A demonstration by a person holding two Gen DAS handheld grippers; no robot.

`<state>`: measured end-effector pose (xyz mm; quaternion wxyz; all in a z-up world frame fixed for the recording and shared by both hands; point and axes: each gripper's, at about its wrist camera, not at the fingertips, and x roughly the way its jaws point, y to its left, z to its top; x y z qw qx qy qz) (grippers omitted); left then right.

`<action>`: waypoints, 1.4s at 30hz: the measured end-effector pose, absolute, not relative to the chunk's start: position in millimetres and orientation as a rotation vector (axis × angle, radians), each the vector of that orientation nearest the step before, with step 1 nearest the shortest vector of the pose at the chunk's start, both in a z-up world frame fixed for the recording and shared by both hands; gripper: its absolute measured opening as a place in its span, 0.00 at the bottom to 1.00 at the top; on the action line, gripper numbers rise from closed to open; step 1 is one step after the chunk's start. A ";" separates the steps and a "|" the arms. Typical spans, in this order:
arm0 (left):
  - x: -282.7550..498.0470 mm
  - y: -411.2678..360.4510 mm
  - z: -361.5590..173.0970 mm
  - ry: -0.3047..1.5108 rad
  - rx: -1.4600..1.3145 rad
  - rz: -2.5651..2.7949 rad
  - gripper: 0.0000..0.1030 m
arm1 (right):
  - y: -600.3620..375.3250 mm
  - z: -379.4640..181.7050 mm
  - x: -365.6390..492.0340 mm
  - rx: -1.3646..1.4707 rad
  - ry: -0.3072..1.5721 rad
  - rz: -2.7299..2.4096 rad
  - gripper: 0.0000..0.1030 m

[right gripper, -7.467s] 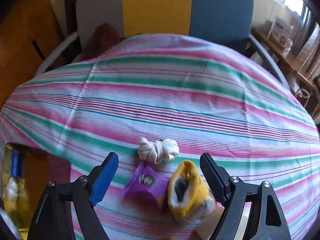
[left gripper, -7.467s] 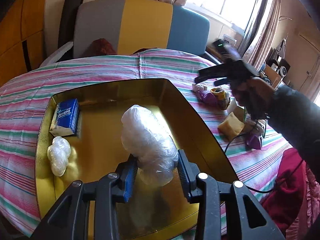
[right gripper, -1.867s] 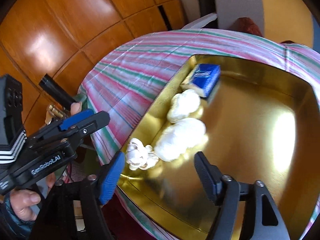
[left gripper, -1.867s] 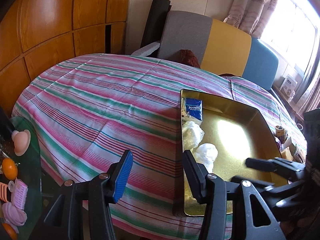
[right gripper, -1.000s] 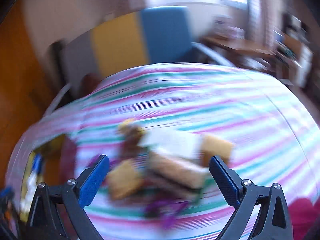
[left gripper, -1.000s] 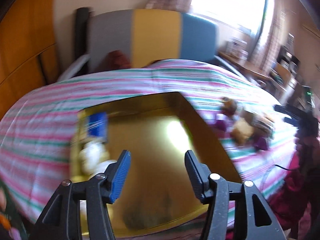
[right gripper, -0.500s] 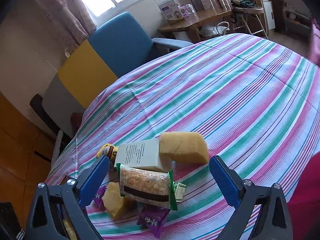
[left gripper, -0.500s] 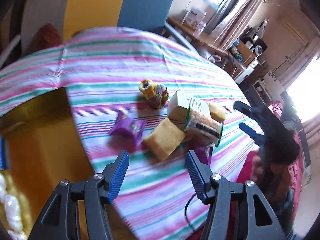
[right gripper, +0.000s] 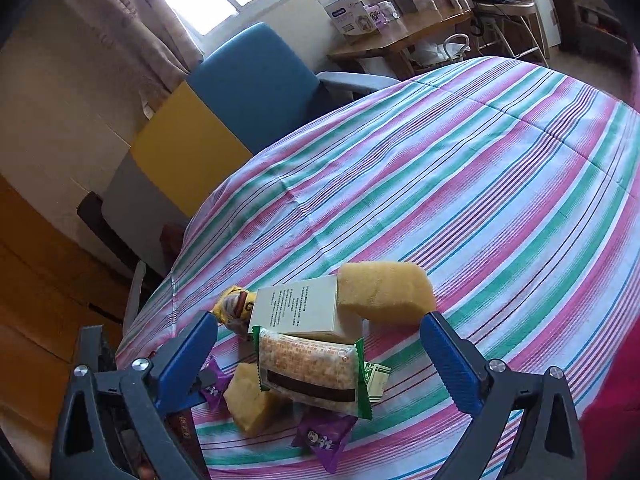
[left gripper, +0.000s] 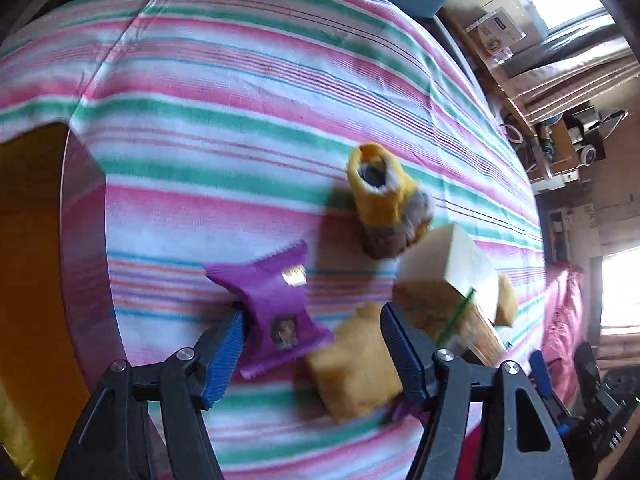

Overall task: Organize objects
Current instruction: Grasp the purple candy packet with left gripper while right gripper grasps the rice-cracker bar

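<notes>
purple snack packet (left gripper: 276, 312) lies on the striped tabletop (left gripper: 248, 128), now between the left gripper (left gripper: 312, 344) jaws, which have just been widening (nothing clamped); right gripper (right gripper: 320, 344) jaws gape over the pile; pickup looks next.

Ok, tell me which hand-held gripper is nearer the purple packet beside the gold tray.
Left. The left hand-held gripper is open around the purple packet; the right hand-held gripper hovers open over the wrapped biscuit.
</notes>
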<state>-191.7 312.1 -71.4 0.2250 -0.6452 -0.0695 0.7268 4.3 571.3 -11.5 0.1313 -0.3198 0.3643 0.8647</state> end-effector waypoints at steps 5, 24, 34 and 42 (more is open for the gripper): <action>-187.3 327.6 -79.8 0.040 -1.745 2.043 0.52 | 571.5 -10.6 4.0 -0.923 1.047 2.516 0.99; -122.5 295.0 -35.7 0.179 -1.403 2.082 0.29 | 567.3 -19.9 -11.2 -1.014 0.940 2.501 0.99; -81.8 249.3 -0.2 0.088 -1.281 2.024 0.29 | 485.2 -16.1 -39.4 -1.188 0.221 2.709 0.99; -63.3 186.1 3.1 0.014 -1.280 2.035 0.29 | 466.9 -31.4 -47.3 -1.356 -0.070 2.644 0.99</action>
